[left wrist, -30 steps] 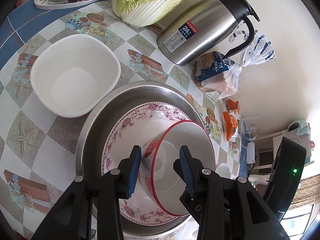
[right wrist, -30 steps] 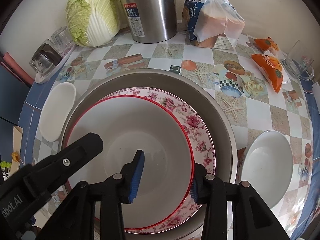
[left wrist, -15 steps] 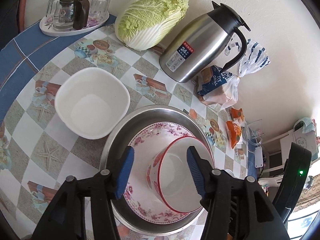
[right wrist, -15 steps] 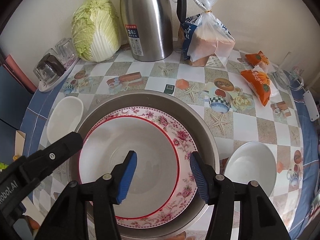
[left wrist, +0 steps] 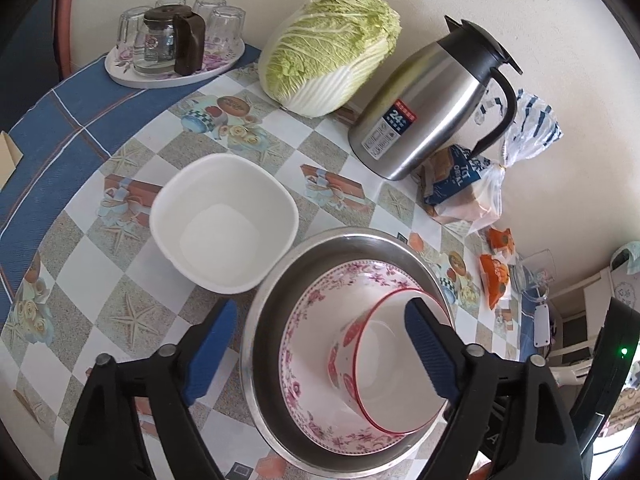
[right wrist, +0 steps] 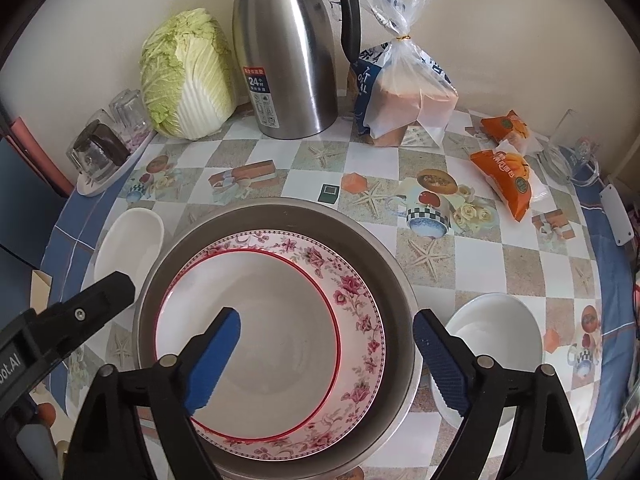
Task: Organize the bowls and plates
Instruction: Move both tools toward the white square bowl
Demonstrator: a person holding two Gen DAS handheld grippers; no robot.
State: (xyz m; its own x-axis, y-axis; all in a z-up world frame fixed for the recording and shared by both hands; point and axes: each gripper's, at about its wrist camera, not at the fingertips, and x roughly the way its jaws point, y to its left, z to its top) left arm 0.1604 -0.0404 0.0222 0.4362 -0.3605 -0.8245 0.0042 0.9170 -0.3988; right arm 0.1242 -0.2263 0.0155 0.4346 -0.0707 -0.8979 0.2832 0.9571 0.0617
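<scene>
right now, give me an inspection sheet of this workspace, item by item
surface: round table under a checked printed cloth with a blue border
job's things: red-rimmed bowl nested in floral bowl, both inside steel basin; square white bowl beside the basin on one side, round white bowl on the other
clutter: cabbage, thermos, bread bag, orange snack packs, tray of glasses
grippers: left gripper and right gripper both above the stack, jaws opening, gripping nothing
cables: a thin dark cable at the table's edge
surroundings: pale wall behind the table
</scene>
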